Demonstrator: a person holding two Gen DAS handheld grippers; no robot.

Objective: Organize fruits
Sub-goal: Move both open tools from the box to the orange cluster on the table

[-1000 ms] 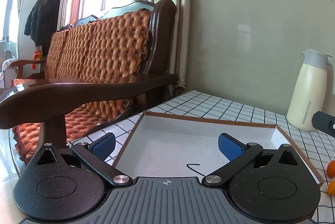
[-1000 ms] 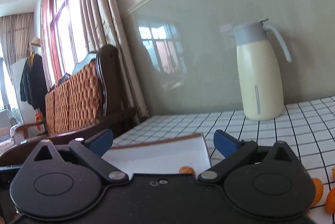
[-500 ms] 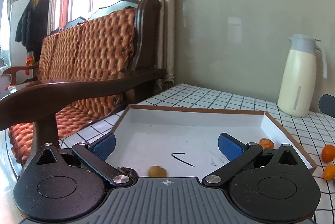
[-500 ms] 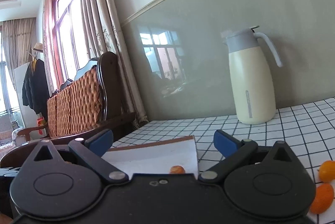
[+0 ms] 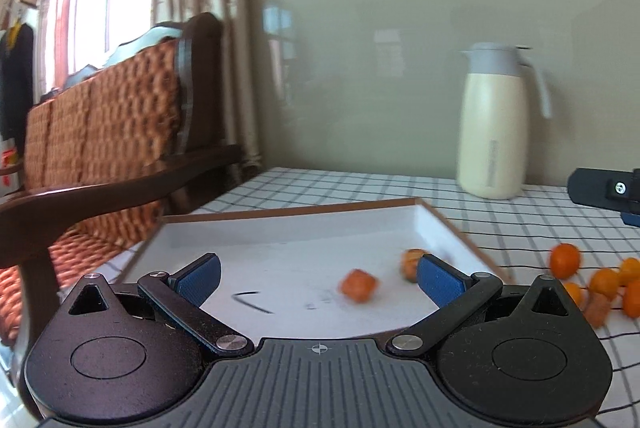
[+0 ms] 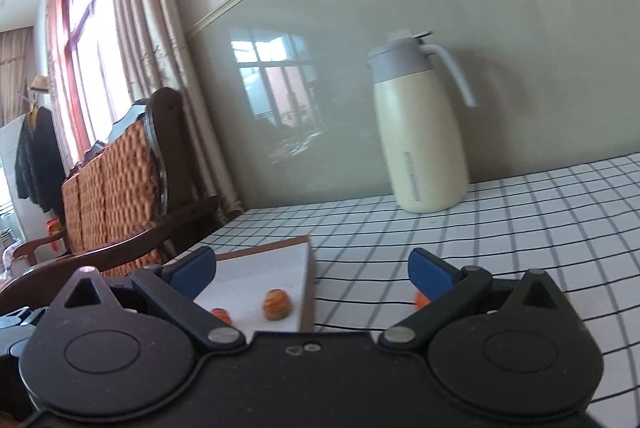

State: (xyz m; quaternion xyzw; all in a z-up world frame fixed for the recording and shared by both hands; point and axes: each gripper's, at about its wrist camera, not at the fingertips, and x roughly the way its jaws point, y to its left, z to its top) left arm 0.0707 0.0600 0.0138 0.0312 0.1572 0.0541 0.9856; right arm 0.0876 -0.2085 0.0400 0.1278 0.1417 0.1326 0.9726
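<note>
Left wrist view: the left gripper [image 5: 318, 276] stands wide open with nothing between its blue pads. Directly ahead of it lies the white tray [image 5: 444, 224] with a brown rim. Two small orange fruits sit in the tray: one [image 5: 358, 286] ahead and slightly to the right of centre, the other [image 5: 412, 262] just beside the right pad, partly hidden by it. Both are blurred. A loose cluster of orange fruits [image 5: 600, 282] lies on the checked tablecloth [image 5: 520, 224] to the right of the tool, outside the tray and apart from its right rim. A cream jug [image 5: 494, 123] stands further off, ahead and to the right. Part of a dark device shows at the right edge.

Right wrist view: the right gripper [image 6: 312, 270] is likewise wide open and holds nothing. The tray corner [image 6: 306, 268] lies ahead and to the left of the tool, with two fruits [image 6: 276, 304] visible inside near its rim. One orange fruit [image 6: 420, 299] shows just behind the right pad, mostly hidden.

Assessment: the loose fruits lie to the right of the tray, so the right gripper appears nearer to them. The fruits are roundish, with no clear long axis, so approach direction matters little. Most fruits remain outside the tray.
</note>
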